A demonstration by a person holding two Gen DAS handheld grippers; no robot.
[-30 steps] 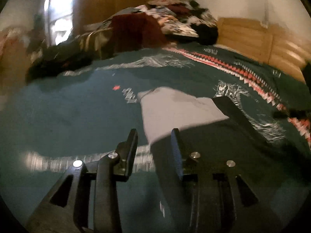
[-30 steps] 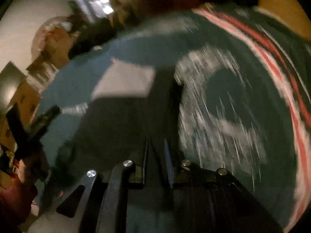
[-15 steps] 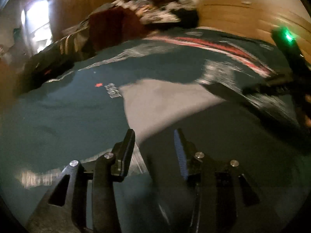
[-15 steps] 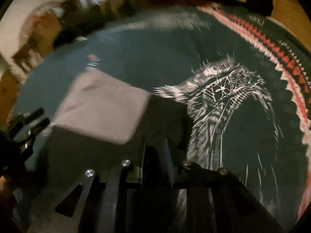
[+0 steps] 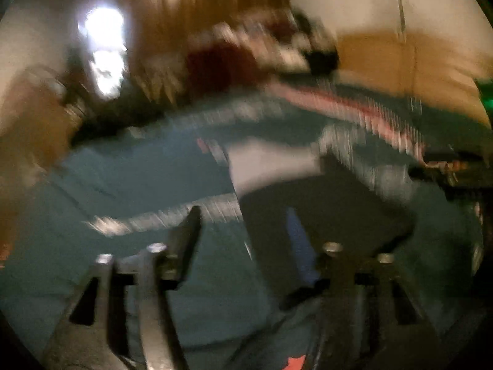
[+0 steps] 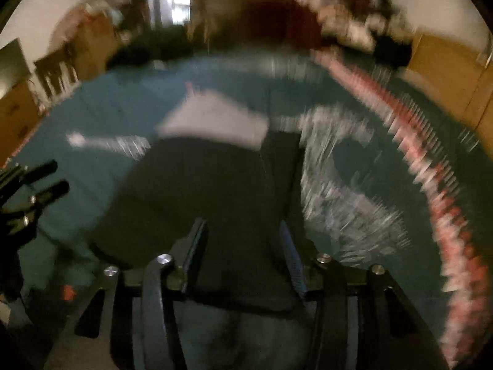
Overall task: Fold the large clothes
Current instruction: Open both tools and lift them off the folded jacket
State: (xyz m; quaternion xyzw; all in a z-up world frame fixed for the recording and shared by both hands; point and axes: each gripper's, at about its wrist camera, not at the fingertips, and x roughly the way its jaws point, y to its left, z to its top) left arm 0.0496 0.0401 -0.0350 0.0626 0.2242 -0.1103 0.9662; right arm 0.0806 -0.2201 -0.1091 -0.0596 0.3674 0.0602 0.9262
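Garment (image 6: 197,203), dark with a pale panel, lies folded on the teal bedspread (image 5: 138,169) ahead of me. My left tongs (image 5: 246,240) and right tongs (image 6: 243,246) have just been opening, nothing pinched. Risk: a fingertip snags cloth and drags the fold apart.

Your room is dim and warm-toned. The bright window (image 5: 103,58) is blown out with glare. Both views suffer heavy motion blur; fisheye bending and dark vignetting spoil your edges.
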